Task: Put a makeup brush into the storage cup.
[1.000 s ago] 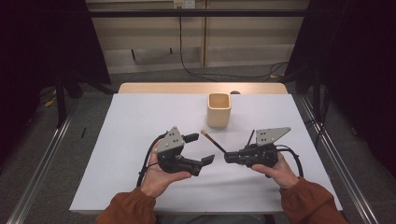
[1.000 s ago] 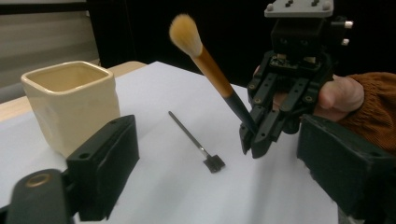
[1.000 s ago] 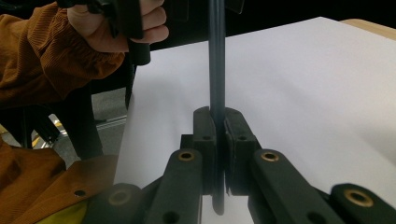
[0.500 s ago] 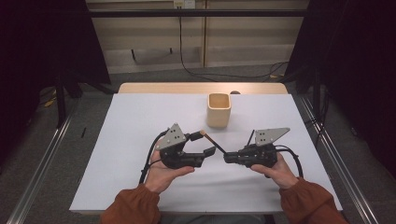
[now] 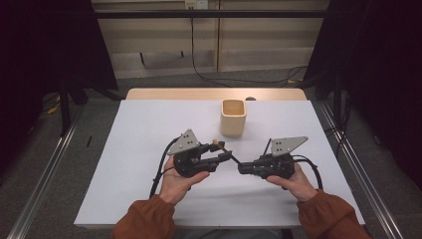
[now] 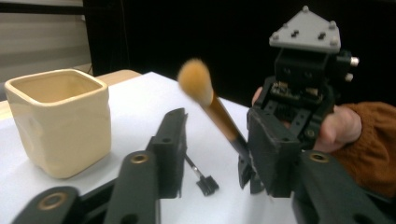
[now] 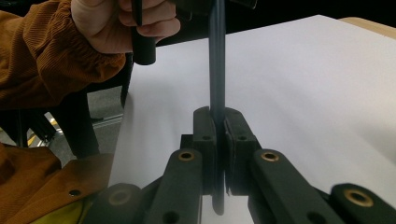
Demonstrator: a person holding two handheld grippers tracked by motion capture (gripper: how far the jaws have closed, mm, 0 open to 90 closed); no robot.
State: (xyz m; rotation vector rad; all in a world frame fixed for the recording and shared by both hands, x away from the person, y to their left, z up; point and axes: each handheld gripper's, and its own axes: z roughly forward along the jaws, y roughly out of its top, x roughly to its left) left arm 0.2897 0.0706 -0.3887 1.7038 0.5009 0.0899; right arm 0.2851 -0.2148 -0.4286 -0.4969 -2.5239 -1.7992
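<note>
A makeup brush (image 5: 225,151) with a tan tuft and a dark handle slants up over the white table sheet. My right gripper (image 5: 241,168) is shut on the lower end of the handle (image 7: 216,70), seen close between its jaws (image 7: 217,135). My left gripper (image 5: 225,157) is open, its jaws standing either side of the brush (image 6: 219,116), which runs close to the right-hand jaw. The left gripper view (image 6: 217,140) also shows the right gripper (image 6: 299,93) facing it. A cream square cup (image 5: 233,117) stands upright behind the brush, at the left in the left gripper view (image 6: 60,121).
The white sheet (image 5: 149,129) covers the table, with a wooden edge (image 5: 174,93) at the back. Metal rails (image 5: 45,174) run along both sides on the floor. The person's left hand (image 7: 126,23) and a rust-coloured sleeve (image 7: 42,60) are close ahead of the right gripper.
My left gripper has moved right and forward until its open jaws straddle the brush. The right gripper has held its place, still shut on the handle.
</note>
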